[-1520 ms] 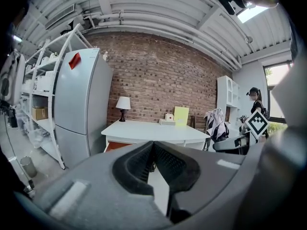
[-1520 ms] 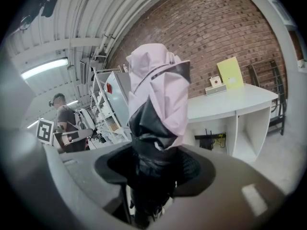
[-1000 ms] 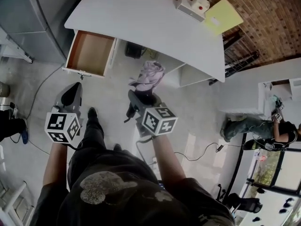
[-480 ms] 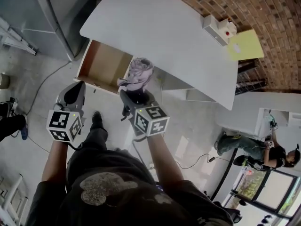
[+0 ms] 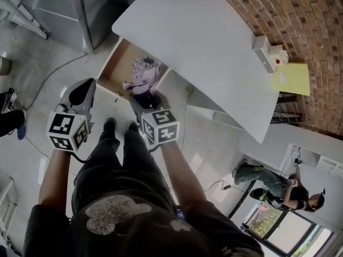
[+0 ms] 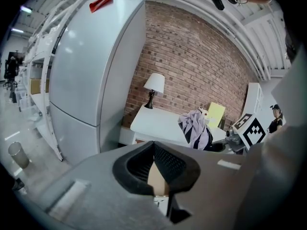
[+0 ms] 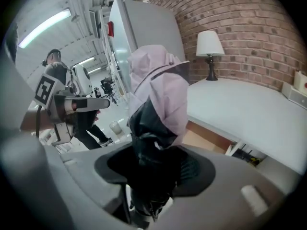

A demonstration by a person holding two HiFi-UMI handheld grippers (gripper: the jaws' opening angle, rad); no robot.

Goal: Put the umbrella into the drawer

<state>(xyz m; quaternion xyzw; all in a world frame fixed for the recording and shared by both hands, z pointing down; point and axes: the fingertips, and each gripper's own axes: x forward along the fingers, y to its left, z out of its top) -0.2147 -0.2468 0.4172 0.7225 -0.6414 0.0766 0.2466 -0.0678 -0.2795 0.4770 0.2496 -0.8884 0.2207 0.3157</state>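
A folded umbrella (image 5: 143, 74) with pink and black fabric stands out of my right gripper (image 5: 143, 96), which is shut on its dark lower end. In the head view it hangs over the front of the open wooden drawer (image 5: 122, 59) at the left end of the white desk (image 5: 198, 47). The right gripper view shows the umbrella (image 7: 160, 90) rising from the right gripper (image 7: 153, 152), with the drawer (image 7: 204, 137) behind it. My left gripper (image 5: 86, 85) is to the left of the drawer, shut and holding nothing. In its own view the left gripper (image 6: 154, 145) points at the desk (image 6: 158, 121), with the umbrella (image 6: 195, 128) to the right.
A tall grey fridge (image 6: 91, 71) stands left of the desk. On the desk are a lamp (image 6: 153, 87), a white box with a red button (image 5: 268, 52) and a yellow pad (image 5: 291, 79). Behind is a brick wall (image 5: 311, 15). Another person (image 5: 273, 183) sits far right.
Both grippers have moved toward the desk and lower. The umbrella, earlier in front of the desk to the drawer's right, is now over the open drawer.
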